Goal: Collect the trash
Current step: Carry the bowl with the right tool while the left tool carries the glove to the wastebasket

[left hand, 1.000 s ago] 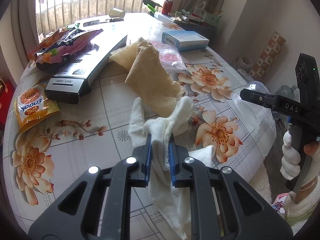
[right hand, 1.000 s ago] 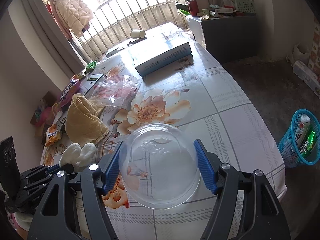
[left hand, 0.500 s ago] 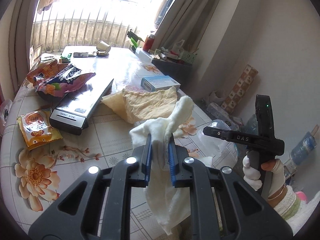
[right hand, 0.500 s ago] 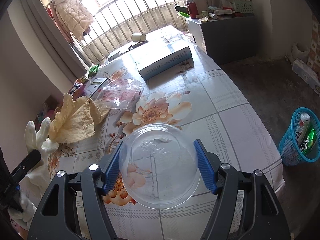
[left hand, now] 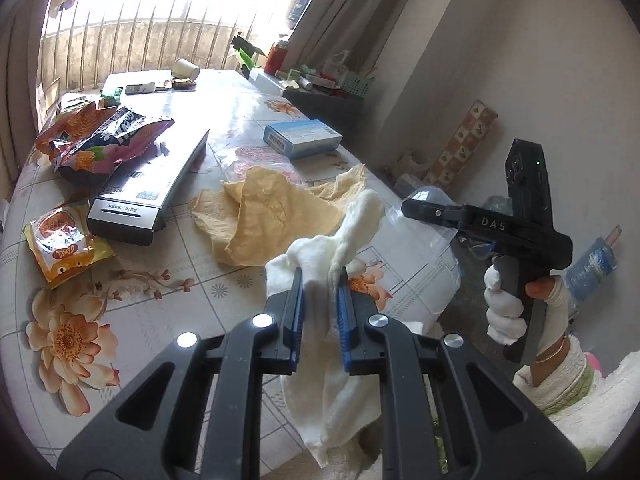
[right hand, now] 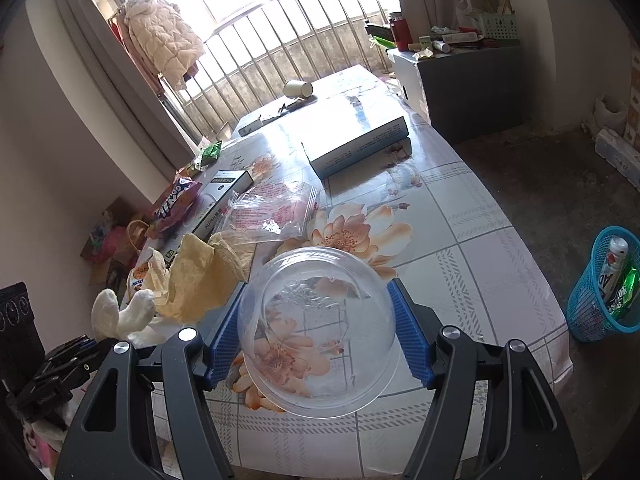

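We see the left gripper (left hand: 320, 304) pinching a soft, crumpled white cloth (left hand: 340, 248) above the floral table (left hand: 168, 312), while the right gripper (right hand: 316, 336) clasps a clear, domed plastic lid (right hand: 316, 332).

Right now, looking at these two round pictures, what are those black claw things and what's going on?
They are hand-held grippers, one in each of a person's hands, each carrying a fisheye camera looking along its fingers. One picture is from the left gripper, shut on a white cloth. The other is from the right gripper, clamping a clear plastic dome lid. On the floral tablecloth lie a yellow cloth, snack bags, a blue box and a paper cup. A blue trash basket stands on the floor.
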`<state>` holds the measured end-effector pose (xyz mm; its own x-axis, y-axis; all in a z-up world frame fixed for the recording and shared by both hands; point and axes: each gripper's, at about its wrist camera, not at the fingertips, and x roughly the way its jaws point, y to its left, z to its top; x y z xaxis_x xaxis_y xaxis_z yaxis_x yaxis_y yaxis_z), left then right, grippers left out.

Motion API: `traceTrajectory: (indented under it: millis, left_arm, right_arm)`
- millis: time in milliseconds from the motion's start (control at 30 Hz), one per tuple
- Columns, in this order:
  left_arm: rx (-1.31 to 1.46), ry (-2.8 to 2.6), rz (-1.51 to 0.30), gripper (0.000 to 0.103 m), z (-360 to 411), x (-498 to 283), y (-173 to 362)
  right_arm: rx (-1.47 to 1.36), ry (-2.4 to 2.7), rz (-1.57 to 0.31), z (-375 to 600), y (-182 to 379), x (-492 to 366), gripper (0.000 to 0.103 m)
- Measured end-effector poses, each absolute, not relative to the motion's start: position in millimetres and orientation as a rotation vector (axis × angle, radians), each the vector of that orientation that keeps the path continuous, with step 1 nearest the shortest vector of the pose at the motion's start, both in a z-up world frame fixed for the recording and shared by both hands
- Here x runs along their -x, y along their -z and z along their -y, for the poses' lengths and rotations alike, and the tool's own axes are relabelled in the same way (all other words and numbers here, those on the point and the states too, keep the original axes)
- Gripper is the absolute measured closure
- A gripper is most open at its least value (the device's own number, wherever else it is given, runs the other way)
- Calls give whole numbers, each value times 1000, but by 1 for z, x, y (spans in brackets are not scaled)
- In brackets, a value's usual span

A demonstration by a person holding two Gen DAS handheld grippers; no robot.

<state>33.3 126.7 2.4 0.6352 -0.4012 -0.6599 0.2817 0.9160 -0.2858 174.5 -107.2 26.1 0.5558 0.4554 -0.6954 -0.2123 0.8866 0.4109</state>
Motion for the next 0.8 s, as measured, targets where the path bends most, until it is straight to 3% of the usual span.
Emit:
traceTrajectory:
  millis: [133, 367, 800]
  left_arm:
    - [-14, 393, -876, 90, -101, -28, 19]
    - [-89, 454, -924, 90, -79, -17, 37]
    - [95, 704, -837, 90, -95, 6, -2]
  right_arm:
    - [-297, -421, -895, 104, -30, -172, 36]
    - [-282, -522, -917, 76, -32, -178, 36]
    - [-256, -541, -927, 65, -31, -183, 36]
